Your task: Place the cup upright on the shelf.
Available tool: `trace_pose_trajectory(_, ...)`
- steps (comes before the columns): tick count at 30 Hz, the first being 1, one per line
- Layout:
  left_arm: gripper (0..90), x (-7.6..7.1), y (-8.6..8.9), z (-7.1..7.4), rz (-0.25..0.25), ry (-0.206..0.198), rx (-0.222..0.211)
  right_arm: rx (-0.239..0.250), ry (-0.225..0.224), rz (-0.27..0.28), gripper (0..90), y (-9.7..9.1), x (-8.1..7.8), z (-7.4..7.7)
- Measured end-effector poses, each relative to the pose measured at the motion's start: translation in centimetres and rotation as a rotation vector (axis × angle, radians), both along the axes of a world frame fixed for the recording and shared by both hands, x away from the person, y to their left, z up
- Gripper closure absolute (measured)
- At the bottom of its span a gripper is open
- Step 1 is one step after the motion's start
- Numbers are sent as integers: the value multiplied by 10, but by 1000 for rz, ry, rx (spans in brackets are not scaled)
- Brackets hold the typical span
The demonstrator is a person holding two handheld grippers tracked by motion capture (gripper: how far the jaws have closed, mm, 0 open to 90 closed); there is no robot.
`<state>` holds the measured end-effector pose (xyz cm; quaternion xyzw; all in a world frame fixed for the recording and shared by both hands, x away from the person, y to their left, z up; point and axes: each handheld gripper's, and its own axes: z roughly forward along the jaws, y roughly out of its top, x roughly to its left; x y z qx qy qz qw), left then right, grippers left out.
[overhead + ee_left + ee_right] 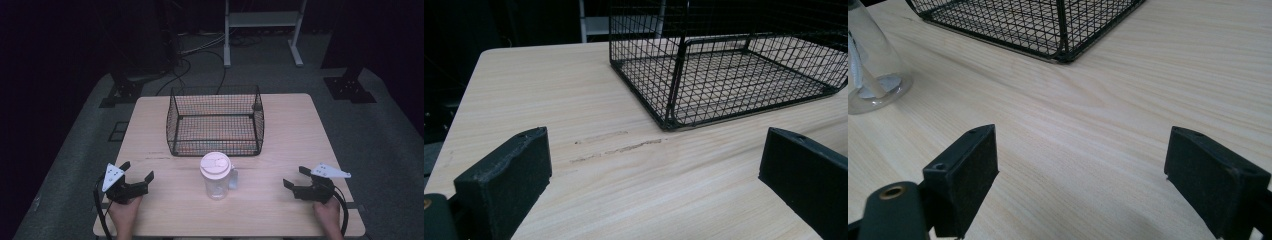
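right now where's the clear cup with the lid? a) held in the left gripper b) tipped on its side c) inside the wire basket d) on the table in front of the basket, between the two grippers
d: the lidded clear cup stands upright on the table, just outside the wire basket, with the left gripper and right gripper open at either side.

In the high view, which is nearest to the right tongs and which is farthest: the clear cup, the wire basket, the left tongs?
1. Clear cup, at centre, left of the right tongs.
2. Wire basket, behind the cup.
3. Left tongs, at the opposite side.
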<state>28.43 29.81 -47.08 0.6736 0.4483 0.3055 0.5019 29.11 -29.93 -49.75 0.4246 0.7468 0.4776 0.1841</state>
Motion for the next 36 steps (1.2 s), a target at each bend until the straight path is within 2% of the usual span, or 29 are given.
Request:
trace_pose_trajectory(9,0,1,-3,-1,-14,10,0,1,-1,9,129,0,0,0)
trace_pose_trajectory(16,0,-3,-5,-1,-50,-4,1,-7,1,10,129,1,0,0)
trace_pose_trajectory(22,0,-5,-6,1,-66,-23,-25,-8,2,9,129,1,0,0)
trace_pose_trajectory(28,0,-6,-13,5,-85,-45,-8,-10,1,12,129,1,0,0)
trace_pose_trajectory(33,0,-3,-19,8,-111,-42,14,-10,2,12,129,2,0,0)
trace_pose_trajectory(36,0,-2,-21,11,-128,-43,7,-13,3,12,129,2,0,0)
